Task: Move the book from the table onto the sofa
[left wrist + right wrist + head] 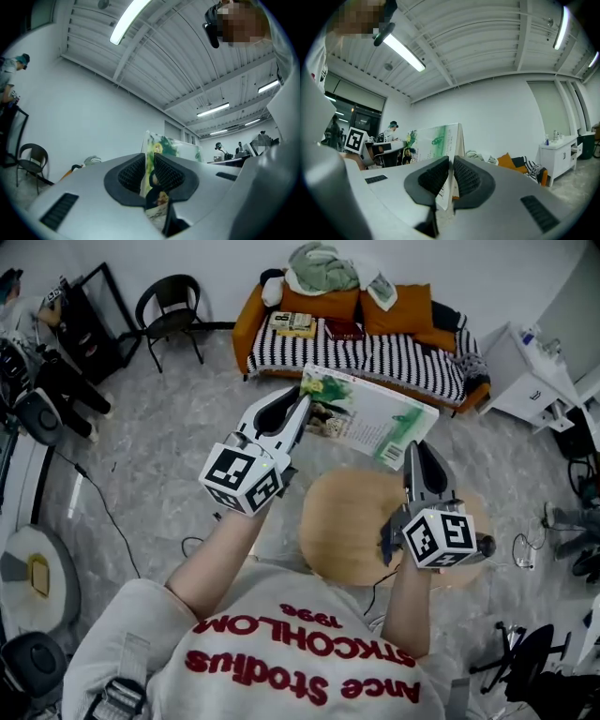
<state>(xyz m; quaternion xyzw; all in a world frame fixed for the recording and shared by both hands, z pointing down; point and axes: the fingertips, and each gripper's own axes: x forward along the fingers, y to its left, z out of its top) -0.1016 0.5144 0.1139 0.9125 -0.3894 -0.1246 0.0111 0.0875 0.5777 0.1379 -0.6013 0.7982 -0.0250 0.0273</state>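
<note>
The left gripper [301,407] is clamped on the left edge of the book [371,418], its ribbed pads [132,172] pressing the illustrated cover from both sides. The right gripper [415,452] is closed on the opposite edge, pinching cover and pages. Held between the two, the book hangs in the air, clear of the round wooden table [349,532] and short of the striped sofa [394,356] with orange cushions [398,306].
</note>
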